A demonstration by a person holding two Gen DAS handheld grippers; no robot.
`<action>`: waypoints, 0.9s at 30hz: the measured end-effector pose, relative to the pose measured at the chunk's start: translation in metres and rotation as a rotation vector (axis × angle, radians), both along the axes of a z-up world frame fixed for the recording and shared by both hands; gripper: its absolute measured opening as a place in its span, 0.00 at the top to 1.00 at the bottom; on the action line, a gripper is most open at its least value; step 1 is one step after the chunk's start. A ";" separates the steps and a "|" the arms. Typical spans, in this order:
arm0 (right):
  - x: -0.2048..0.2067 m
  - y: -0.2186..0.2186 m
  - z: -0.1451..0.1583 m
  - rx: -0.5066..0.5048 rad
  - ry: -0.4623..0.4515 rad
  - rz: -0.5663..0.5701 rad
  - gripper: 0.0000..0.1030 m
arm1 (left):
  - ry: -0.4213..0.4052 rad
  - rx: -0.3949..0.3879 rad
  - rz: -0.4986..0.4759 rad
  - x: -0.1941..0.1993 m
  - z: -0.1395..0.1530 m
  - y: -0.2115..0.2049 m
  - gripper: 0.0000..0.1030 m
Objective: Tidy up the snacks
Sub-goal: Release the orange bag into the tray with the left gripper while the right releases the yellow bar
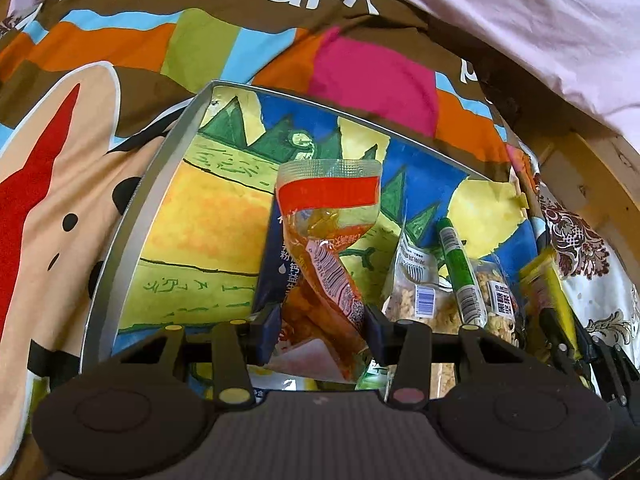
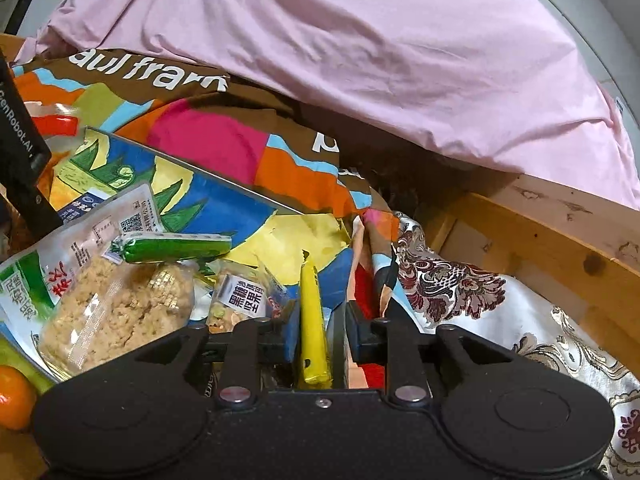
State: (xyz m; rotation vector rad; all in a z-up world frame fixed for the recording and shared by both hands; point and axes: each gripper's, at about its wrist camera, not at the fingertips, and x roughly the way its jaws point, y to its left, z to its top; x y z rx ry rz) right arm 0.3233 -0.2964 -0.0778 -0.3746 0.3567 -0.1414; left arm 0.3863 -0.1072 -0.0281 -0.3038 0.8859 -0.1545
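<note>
Left gripper point(image 1: 320, 320) clamps a red-orange snack pouch point(image 1: 326, 240) above the painted tray point(image 1: 160, 168). Right gripper point(image 2: 322, 330) clamps a yellow snack stick point(image 2: 312, 320); a green stick point(image 2: 172, 246) lies to its left in the tray.

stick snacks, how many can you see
2: a yellow stick between the right gripper fingers, and a green stick lying on the clear snack bags in the tray. More may be hidden.

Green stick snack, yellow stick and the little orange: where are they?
green stick snack point(image 2: 172, 246): right wrist view, middle of its wrapper.
yellow stick point(image 2: 313, 320): right wrist view, mid-length, between the right gripper's fingers.
orange point(image 2: 14, 397): right wrist view, its visible peel.
</note>
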 end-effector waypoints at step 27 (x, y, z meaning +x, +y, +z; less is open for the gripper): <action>-0.102 -0.023 0.090 0.440 -0.082 0.035 0.07 | -0.079 -0.140 0.055 -0.073 0.026 0.017 0.03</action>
